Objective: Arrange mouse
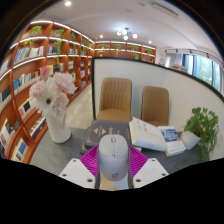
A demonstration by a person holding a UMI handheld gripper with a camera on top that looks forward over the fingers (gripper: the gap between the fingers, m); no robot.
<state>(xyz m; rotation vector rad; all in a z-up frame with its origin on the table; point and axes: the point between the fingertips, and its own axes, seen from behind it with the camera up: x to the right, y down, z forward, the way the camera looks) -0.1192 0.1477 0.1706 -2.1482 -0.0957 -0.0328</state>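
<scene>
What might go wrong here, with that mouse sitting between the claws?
The mouse lies between the gripper fingers, apparently held by both pads, though the contact is hard to confirm. A loose hold might let it slip onto the table. A wide swing could knock the flower vase or the open book nearby.
</scene>
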